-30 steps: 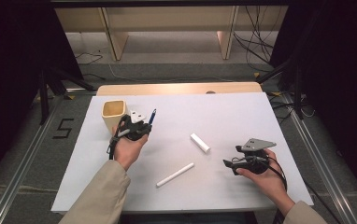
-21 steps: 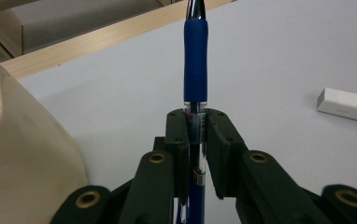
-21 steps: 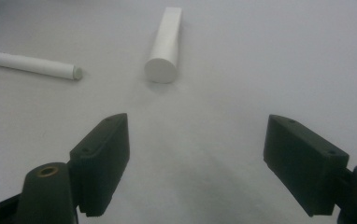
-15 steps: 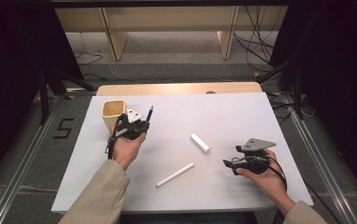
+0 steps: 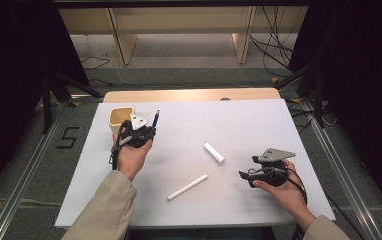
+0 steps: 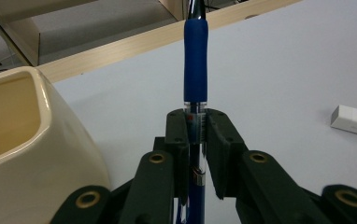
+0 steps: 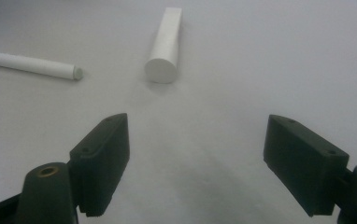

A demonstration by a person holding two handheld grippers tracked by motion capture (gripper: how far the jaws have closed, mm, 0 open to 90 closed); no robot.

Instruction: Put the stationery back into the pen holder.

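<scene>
A: Left tongs (image 6: 196, 135) are clenched on the blue pen (image 6: 195, 65), just beside the cup (image 6: 22, 135). The risk?
B: The pen could tilt, catch the rim and drop.
A: Right tongs (image 7: 196, 163)?
B: Released, idle, white sticks (image 7: 165, 44) ahead.

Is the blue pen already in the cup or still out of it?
Out. The left gripper holds the pen beside the cup, above the table.

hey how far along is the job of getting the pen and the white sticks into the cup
Done: nothing can be seen inside the cream cup yet. In hand: the left gripper is shut on the blue pen, right beside the cup. Left: the thick white stick and the thin white stick lie on the table; the right gripper is open, holding nothing.
</scene>
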